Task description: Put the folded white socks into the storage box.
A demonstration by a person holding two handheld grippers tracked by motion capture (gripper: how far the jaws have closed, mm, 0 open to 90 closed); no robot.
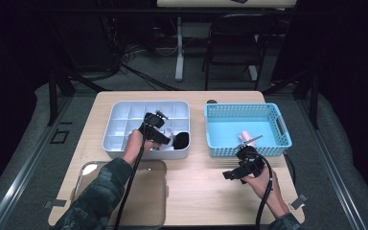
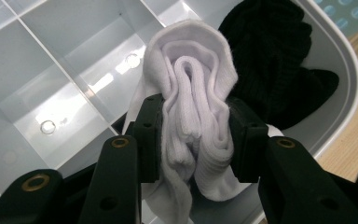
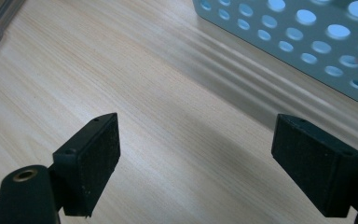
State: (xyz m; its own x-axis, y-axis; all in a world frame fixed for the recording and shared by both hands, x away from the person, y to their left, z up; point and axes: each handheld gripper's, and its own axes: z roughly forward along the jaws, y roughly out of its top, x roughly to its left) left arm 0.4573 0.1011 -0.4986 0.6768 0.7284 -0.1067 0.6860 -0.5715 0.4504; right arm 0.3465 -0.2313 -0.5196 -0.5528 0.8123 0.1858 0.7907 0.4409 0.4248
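Between the two black jaws of the left gripper (image 2: 196, 140) sits a rolled white sock (image 2: 193, 98). The jaws squeeze it from both sides, so this gripper is grasping the sock. The sock's roll stands up and away from the gripper, with its long side running straight out between the jaws. It hangs over the white divider tray (image 1: 120, 143), close to the tray's front right corner. Just beside the white sock, toward the tray's right wall, lies a black sock (image 2: 279, 60) in the same part of the tray. The two socks look like they touch, so lifting the white one straight up seems the safest way to leave the black one behind.

On the high view, the left gripper (image 1: 159, 136) is over the tray, at the left half of the worktop (image 1: 196, 191). The blue basket (image 1: 280, 143) stands to the right of the tray, near the worktop's back right corner, with something pink (image 1: 245, 139) inside it. The right gripper (image 3: 196, 163) waits with its jaws wide apart and nothing between them, low over the bare worktop just in front of the basket. The left hand is the one that has the sock; the right hand is nearer the basket.
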